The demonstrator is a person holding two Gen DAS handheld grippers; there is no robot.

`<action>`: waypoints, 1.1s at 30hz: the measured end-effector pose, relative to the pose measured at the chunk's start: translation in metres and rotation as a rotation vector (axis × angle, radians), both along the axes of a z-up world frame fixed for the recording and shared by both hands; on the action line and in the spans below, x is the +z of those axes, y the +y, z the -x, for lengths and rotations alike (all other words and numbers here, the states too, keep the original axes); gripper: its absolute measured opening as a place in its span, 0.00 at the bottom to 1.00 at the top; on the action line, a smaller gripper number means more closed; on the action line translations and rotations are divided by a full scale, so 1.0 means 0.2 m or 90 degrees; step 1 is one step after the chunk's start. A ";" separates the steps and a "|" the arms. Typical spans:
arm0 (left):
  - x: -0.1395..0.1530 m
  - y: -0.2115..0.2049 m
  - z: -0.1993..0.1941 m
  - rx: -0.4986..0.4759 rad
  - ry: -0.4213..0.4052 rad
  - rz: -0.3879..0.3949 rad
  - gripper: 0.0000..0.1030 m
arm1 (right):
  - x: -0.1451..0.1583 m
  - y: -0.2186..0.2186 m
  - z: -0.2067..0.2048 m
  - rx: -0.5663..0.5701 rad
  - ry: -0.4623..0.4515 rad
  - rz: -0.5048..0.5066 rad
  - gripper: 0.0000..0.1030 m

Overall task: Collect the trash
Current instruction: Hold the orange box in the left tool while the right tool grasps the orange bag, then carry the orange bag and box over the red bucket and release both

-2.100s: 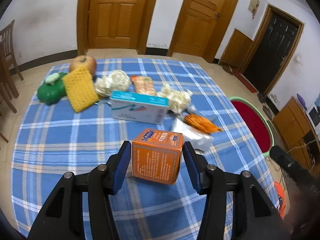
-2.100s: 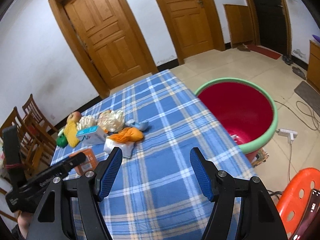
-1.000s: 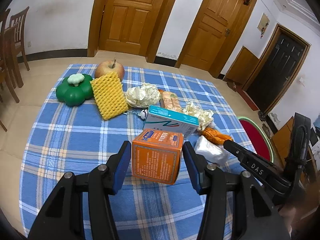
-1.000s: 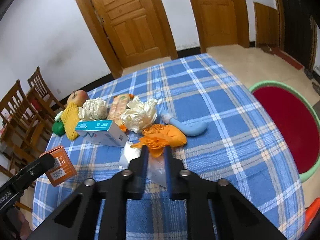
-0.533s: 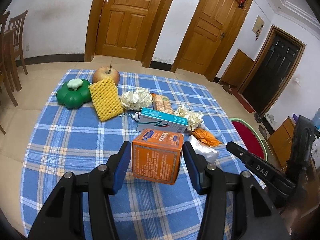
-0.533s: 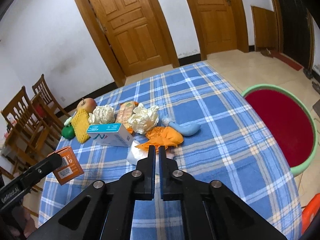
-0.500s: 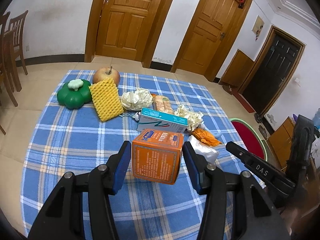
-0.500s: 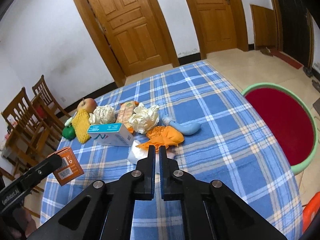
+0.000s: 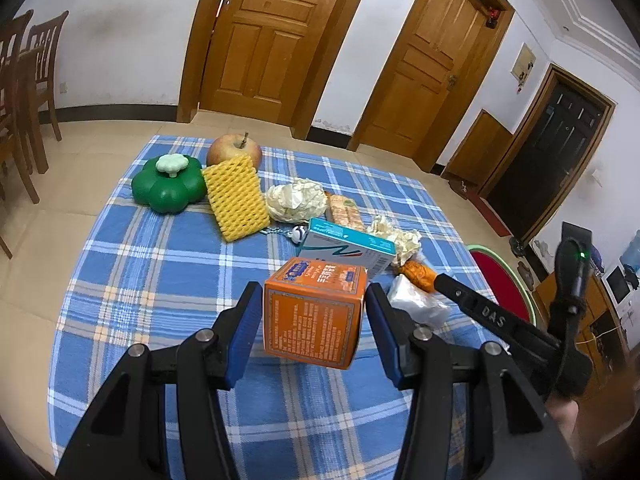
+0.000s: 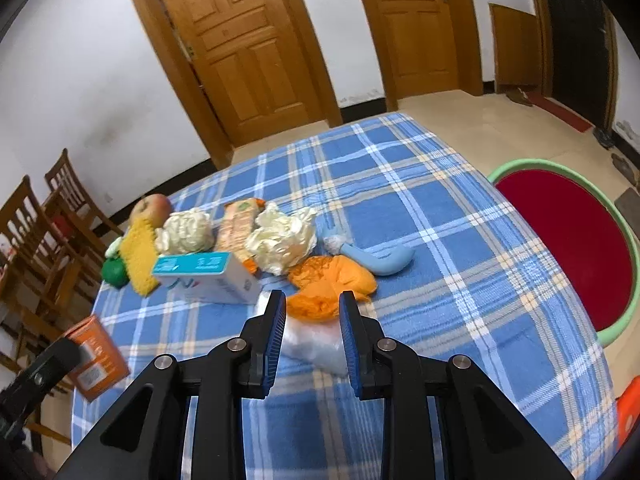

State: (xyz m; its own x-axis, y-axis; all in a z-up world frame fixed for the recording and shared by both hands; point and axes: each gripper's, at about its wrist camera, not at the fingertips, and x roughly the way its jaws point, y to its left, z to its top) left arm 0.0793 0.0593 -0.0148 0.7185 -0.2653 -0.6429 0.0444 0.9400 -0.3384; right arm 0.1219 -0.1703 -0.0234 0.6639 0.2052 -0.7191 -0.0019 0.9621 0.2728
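Above the near side of the blue plaid tabletop (image 9: 132,280), the left hand-held gripper (image 9: 314,316) grips an orange carton (image 9: 314,316) between its blue pads, lifted clear of the cloth. To the right, the right hand-held gripper (image 10: 313,316) stands partly open over a clear plastic bag (image 10: 316,344), with an orange crumpled wrapper (image 10: 332,284) just beyond its tips. A teal-and-white box (image 10: 208,276), crumpled paper (image 10: 284,240) and an apple (image 9: 234,151) lie farther off. A red basin (image 10: 568,240) sits off the tabletop's right edge.
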 end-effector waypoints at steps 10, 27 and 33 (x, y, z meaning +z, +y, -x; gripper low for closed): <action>-0.02 -0.03 0.03 -0.005 0.009 -0.004 0.52 | -0.02 -0.07 0.03 -0.007 -0.014 -0.032 0.00; 0.01 -0.08 0.07 -0.014 -0.001 -0.004 0.52 | 0.00 -0.10 0.10 0.008 0.006 -0.057 0.27; -0.02 -0.04 0.02 -0.017 0.003 0.000 0.52 | -0.06 -0.09 0.02 -0.026 0.036 -0.086 0.31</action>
